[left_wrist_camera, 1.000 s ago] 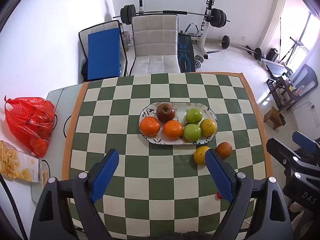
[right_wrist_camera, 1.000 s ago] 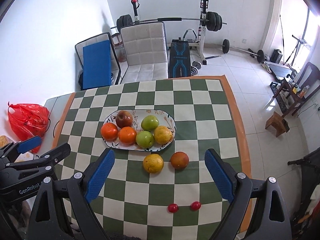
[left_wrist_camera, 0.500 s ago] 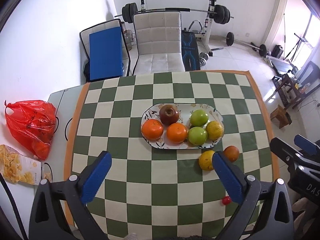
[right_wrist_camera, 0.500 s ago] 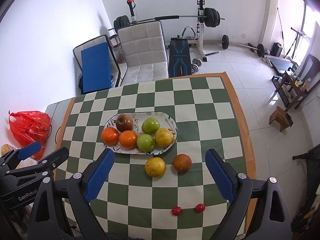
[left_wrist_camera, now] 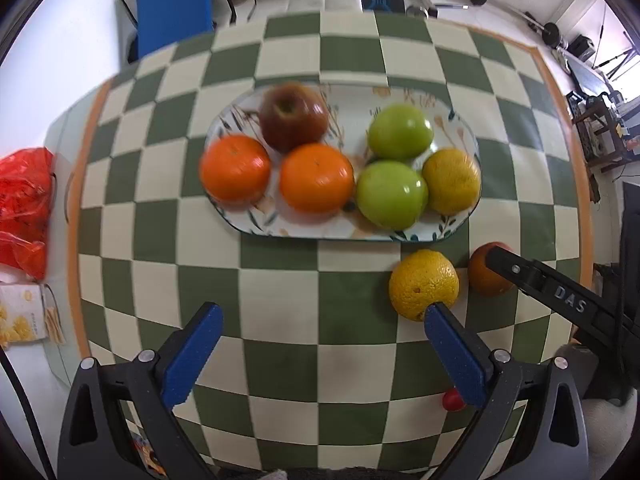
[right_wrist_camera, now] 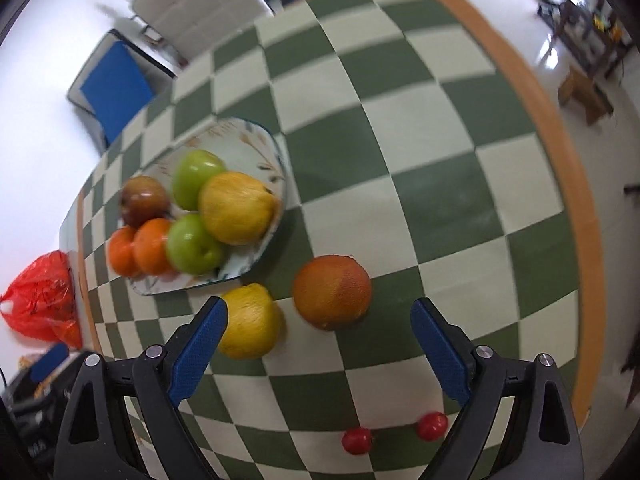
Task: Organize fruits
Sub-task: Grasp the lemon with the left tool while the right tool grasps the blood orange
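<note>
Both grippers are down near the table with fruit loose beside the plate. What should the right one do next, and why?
Probably lower the right gripper around the reddish orange and close. Its jaws are open and empty, that fruit lies ahead between them, off the plate, which already holds six fruits.

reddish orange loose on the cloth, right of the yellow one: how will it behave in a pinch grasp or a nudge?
The reddish orange is round and sits free on the flat checkered cloth, so a nudge would probably roll it, perhaps into the yellow citrus beside it. Its skin looks pebbled and matte, so likely decent grip. It looks firm; an off-centre pinch by the open right hand-held gripper might squirt it out.
</note>
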Demonstrator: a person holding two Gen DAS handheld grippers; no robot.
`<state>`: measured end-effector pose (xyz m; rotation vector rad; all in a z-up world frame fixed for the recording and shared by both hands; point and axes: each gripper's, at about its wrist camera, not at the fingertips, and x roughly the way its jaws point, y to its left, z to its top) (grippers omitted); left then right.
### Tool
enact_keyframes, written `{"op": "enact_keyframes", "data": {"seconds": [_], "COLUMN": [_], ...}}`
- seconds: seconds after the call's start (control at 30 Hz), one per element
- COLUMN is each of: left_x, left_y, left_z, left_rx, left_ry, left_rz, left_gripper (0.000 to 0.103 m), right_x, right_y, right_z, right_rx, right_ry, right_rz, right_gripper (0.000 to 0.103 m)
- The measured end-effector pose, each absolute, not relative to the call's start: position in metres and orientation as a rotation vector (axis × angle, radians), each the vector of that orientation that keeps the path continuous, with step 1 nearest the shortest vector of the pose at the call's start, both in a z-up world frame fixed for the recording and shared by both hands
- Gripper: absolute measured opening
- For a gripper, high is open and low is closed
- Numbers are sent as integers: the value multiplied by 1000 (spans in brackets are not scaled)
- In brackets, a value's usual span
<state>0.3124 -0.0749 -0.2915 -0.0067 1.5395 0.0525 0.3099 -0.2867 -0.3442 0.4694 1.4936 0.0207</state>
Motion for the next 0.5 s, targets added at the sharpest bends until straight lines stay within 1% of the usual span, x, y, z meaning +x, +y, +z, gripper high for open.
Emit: {"op": "enact_keyframes", "data": {"seconds": [0.03, 0.07, 0.1, 0.13, 0.17, 0.33, 0.5], "left_x": [313, 314, 315, 316, 317, 321, 325], "left_y": [-77, -80, -83, -85, -89, -115, -147], "left_z": [-299, -307, -314, -320, -326, -350, -370], "left_rx": [-13, -24, -30, -38, -48, -2, 36], "left_ry": [1558, 1582, 1603, 1617, 1631, 1655, 1666], "left_rz": [52, 48, 44, 37, 24, -32, -93], "left_gripper": [103, 103, 103, 103, 103, 103, 103], "right_x": [313, 315, 317, 318, 318, 300, 280], "right_y": [-287, -285, -283, -282, -280, -295, -316], "right_z": [-358, -369, -378, -386, -393, -385, -380], "right_rx": [494, 498, 500, 500, 490, 464, 439], "right_ry": [1513, 1537, 1557, 1573, 1588, 1545, 1555], "right_rz": [26, 36, 37, 40, 49, 39, 12], "right_gripper": [88, 88, 84, 71, 60, 59, 59]}}
